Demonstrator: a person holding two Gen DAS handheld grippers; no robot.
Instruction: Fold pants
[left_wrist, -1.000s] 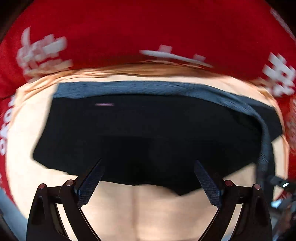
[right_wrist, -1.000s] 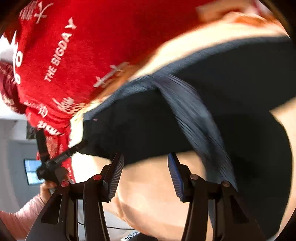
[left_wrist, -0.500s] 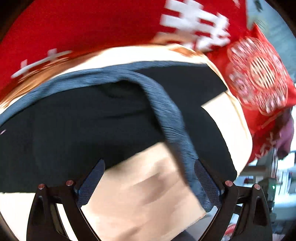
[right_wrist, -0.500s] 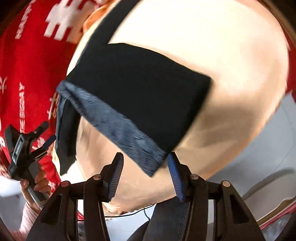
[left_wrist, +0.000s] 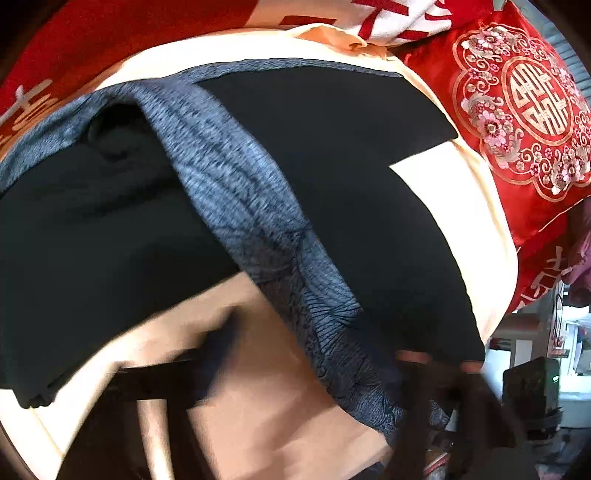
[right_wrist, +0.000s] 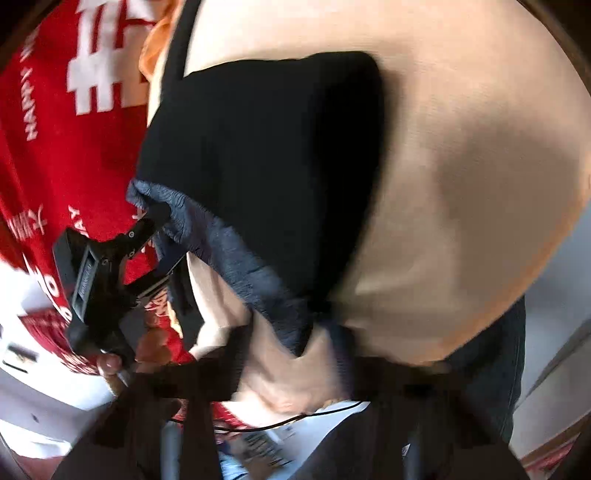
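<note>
A: Pants location?

B: Black pants (left_wrist: 332, 166) with a grey-blue ribbed waistband (left_wrist: 240, 192) lie on a cream sheet (left_wrist: 454, 192). In the left wrist view the waistband runs diagonally from upper left to lower right, with black fabric on both sides of it. The right wrist view shows the same pants (right_wrist: 266, 158) bunched, the waistband (right_wrist: 236, 251) along their lower left edge.

A: Left gripper?

B: The left gripper (right_wrist: 162, 240) is seen from the right wrist camera, black, held in a hand (right_wrist: 147, 347). Its fingers sit on either side of the waistband's end corner and look spread. Whether they pinch the fabric, I cannot tell. In its own view the fingers are a dark smear at the bottom.

A: Right gripper?

B: The right gripper (right_wrist: 291, 354) is heavily blurred. The waistband's lower point hangs between its fingers. Grip state: cannot tell.

A: Surroundings?

B: A red blanket (right_wrist: 66, 155) with white lettering lies left of the sheet. A red embroidered cushion (left_wrist: 524, 110) sits at the sheet's right edge in the left view. The person's jeans (right_wrist: 491, 369) show at the lower right, and a thin black cable (right_wrist: 295, 417) near the bottom.
</note>
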